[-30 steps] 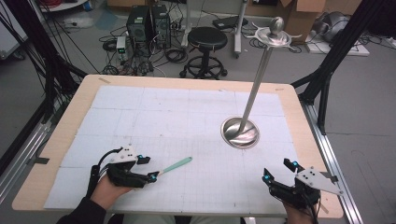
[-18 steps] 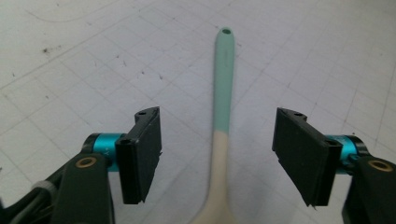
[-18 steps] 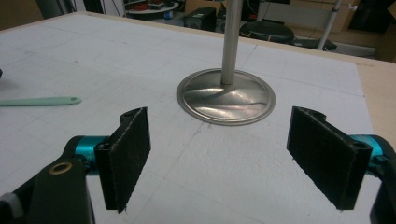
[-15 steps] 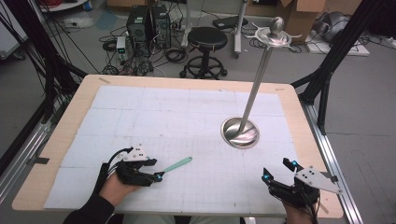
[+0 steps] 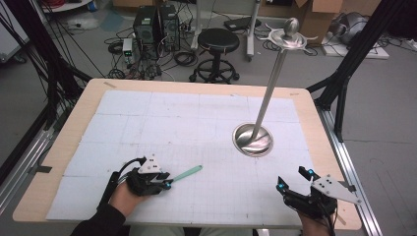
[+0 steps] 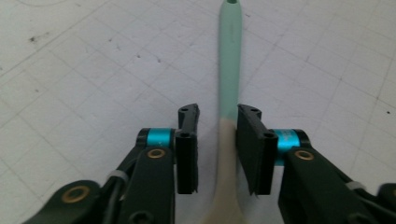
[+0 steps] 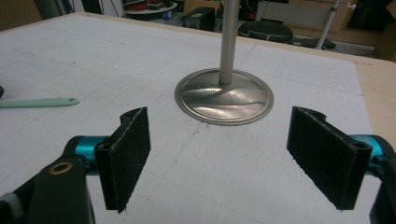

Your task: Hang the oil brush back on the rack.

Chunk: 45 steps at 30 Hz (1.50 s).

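Our left tool has slid forward, lower left of the high view, and now straddles the mint-handled spatula lying on the counter, jaws not yet clamped; grasp comes next. Our right tool waits wide open.

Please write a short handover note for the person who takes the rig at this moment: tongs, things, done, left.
Left tongs: jaws either side of the mint-green spoon at its neck, narrow gaps still showing, not clamped. The spoon lies flat on the white mat.
Right tongs: wide open, holding nothing, pointing at the metal stand.
Done: left tongs lined up on the spoon.
Left: close, lift, probably carry it to the stand.
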Each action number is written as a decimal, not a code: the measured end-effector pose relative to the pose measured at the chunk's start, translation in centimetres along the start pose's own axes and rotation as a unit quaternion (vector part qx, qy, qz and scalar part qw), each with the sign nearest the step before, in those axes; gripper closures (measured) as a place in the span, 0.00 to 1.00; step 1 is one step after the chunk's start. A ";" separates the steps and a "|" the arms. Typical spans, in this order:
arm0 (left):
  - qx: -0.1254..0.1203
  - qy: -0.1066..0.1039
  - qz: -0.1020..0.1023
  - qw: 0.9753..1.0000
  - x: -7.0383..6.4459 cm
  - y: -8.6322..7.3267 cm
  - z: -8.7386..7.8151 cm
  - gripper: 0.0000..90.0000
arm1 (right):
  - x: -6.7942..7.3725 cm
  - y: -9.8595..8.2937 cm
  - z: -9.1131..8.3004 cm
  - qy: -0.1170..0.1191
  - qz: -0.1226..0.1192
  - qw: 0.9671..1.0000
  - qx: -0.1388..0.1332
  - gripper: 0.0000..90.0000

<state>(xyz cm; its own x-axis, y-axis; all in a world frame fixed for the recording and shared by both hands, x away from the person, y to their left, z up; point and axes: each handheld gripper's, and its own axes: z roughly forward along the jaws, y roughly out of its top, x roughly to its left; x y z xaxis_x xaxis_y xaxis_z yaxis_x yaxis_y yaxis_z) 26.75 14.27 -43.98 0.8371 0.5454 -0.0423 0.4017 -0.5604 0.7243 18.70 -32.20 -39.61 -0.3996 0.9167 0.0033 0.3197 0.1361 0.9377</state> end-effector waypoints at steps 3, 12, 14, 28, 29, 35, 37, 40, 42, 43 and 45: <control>0.001 -0.004 -0.003 1.000 0.0 0.0 0.0 0.90 | 0.0 0.0 0.0 0.000 0.001 1.000 0.000 0.22; 0.001 -0.012 -0.016 1.000 0.3 0.0 0.0 0.91 | -0.1 0.0 0.0 0.000 0.002 1.000 0.000 0.22; -0.001 -0.014 -0.020 1.000 0.3 0.0 0.0 0.91 | -0.2 0.0 0.0 -0.001 0.002 1.000 -0.001 0.22; -0.102 -0.032 -0.053 0.993 0.2 0.2 -2.5 0.91 | -0.3 0.0 0.0 0.000 0.007 1.000 -0.003 0.22; -0.114 -0.034 -0.053 0.991 0.1 0.2 -2.8 0.91 | -0.2 0.0 0.0 0.002 0.007 1.000 -0.003 0.22; -0.193 -0.046 -0.059 0.978 -0.7 0.0 -4.7 0.91 | 0.2 0.4 0.1 0.032 0.017 0.999 -0.022 0.23; -0.211 -0.049 -0.059 0.974 -0.9 0.0 -5.2 0.91 | 0.5 0.8 0.2 0.047 0.014 0.998 -0.030 0.24; -0.240 -0.055 -0.060 0.967 -1.2 0.2 -5.8 0.91 | 1.0 1.5 0.2 0.067 0.013 0.997 -0.047 0.24; -0.252 -0.056 -0.053 0.965 -1.4 0.5 -6.2 0.91 | 1.5 2.1 0.2 0.082 0.006 0.995 -0.055 0.24; -0.258 -0.056 -0.051 0.963 -1.6 0.6 -6.3 0.91 | 2.0 2.5 0.3 0.093 -0.001 0.994 -0.059 0.24; -0.266 -0.056 -0.045 0.961 -1.8 0.8 -6.5 0.91 | 2.8 3.1 0.5 0.113 -0.013 0.992 -0.062 0.24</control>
<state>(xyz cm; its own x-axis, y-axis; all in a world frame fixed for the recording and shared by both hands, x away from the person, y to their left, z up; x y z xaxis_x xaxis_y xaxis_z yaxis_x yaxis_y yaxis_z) 23.12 16.87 -38.83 0.8543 0.4896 -0.1746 0.2537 -0.0996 0.9621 19.01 -29.04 -36.88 -0.5940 0.8033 0.0430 0.2047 0.0993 0.9738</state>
